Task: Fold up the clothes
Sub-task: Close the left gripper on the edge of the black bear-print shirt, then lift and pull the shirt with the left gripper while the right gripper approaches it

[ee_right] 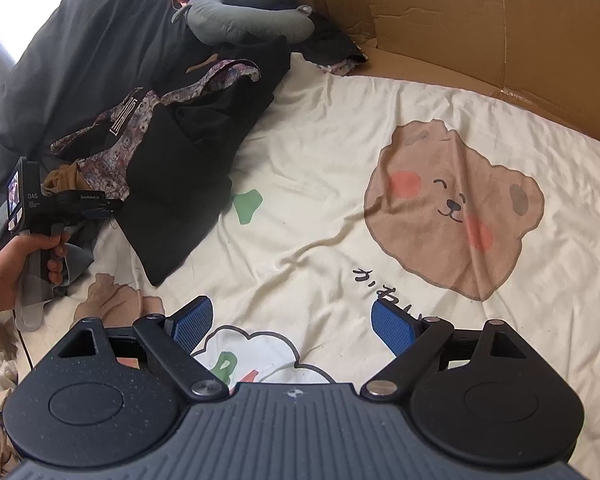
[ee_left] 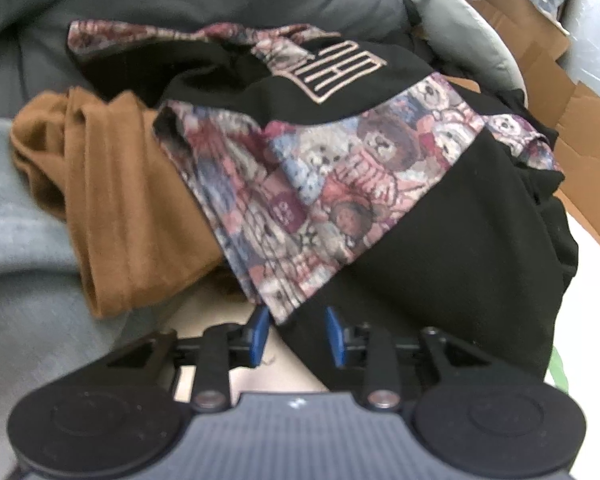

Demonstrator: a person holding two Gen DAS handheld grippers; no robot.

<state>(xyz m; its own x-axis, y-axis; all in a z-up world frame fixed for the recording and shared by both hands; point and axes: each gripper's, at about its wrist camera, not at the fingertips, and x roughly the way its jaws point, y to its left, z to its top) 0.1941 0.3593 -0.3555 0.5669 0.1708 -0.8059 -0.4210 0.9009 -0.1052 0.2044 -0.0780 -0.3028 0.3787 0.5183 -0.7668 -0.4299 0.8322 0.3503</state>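
- Black garment [ee_left: 440, 232] with teddy-bear print panels lying crumpled at the bed's edge, on the cream bedsheet [ee_right: 340, 140].
- Brown garment [ee_left: 112, 200] bunching beside it, touching; grey blanket [ee_left: 28, 216] alongside.
- Left claw [ee_left: 296, 336] sitting at the garment's hem, jaws slightly apart, gripping nothing.
- Right claw [ee_right: 296, 322] hovering over the bedsheet, jaws wide apart.
- Cardboard box [ee_right: 480, 16] and grey neck pillow [ee_right: 244, 12] crowding the far side.

I see the pile of clothes [ee_right: 188, 140] lying on the bed [ee_right: 340, 160] at its left side. A neck pillow [ee_right: 244, 16] sits behind the pile, cardboard [ee_right: 480, 20] stands along the bed's far edge, and my left hand-held gripper [ee_right: 100, 204] is just beside the pile's near edge.
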